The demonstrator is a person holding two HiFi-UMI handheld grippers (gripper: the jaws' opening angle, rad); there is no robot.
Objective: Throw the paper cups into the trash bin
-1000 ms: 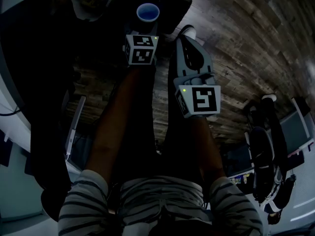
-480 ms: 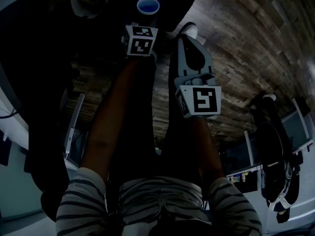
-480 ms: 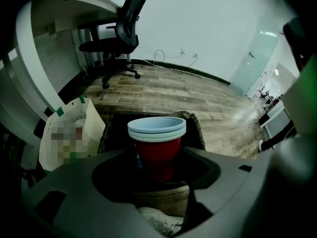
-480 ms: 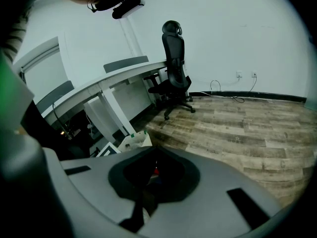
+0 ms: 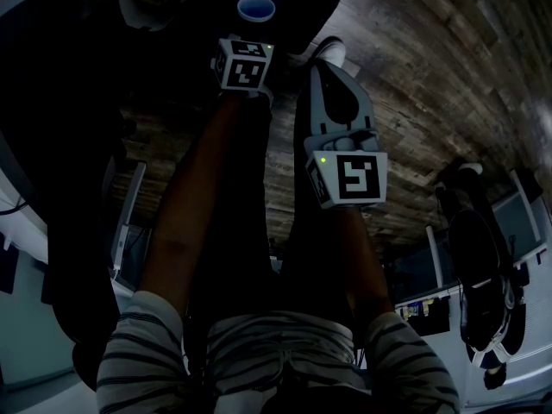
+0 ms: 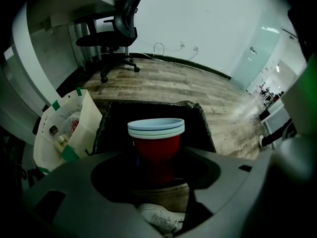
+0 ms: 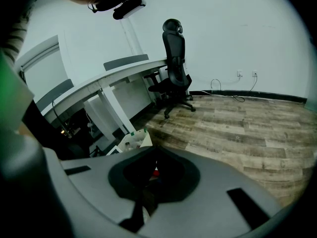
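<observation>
**Item.** A nested stack of cups [image 6: 156,135] is noted: red walls, pale rolled rims, about three rims counted. It is carried upright at 12 o'clock in the head view.

**Left gripper** [image 6: 157,168]. The jaws are clamped on the lower wall of the stack, with the rims standing clear above them.

**Right gripper** [image 7: 153,175]. The jaws are brought together and nothing is held. Only a red speck is seen through the slit, and it cannot be identified.

**Surroundings.** A trash bin [image 6: 198,114] lined with a black bag lies directly beyond the cups at 12 o'clock. A paper bag [image 6: 86,120] stands just beside the bin at 9 o'clock. An office chair [image 6: 116,31] is well apart at 11 o'clock.

**Handling assessment.**
- The stack is judged very light and thin-walled.
- Hard pressure would likely crush the walls; nesting and the rolled rims should add some stiffness.
- The red surface looks glossy, so slipping or separation of the cups is considered possible.
- The present mid-to-low wall hold is judged suitable.
- Release over the bin opening is not yet done.
</observation>
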